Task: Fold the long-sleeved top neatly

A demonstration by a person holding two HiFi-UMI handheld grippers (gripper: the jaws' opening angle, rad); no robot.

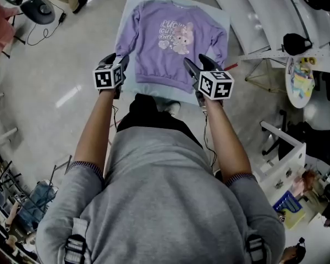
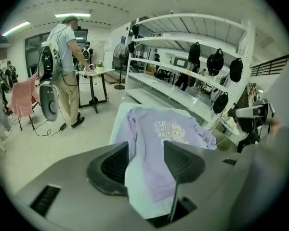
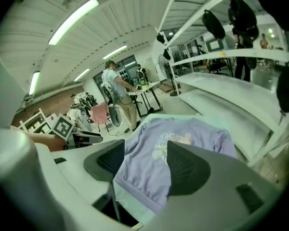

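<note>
Your lilac long-sleeved top (image 1: 168, 48) lies flat, print up, on the pale blue table (image 1: 131, 4) with no fold made yet, so all the folding is left, while your left gripper (image 1: 119, 60) and right gripper (image 1: 199, 64) hang over its hem, jaws spread and empty.

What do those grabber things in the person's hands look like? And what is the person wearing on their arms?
The left gripper and right gripper each have two dark, curved jaws with ribbed pads on a pale grey body. Each carries a white cube printed with black square markers. The person wears a grey top with short sleeves ending in darker patterned cuffs.
</note>
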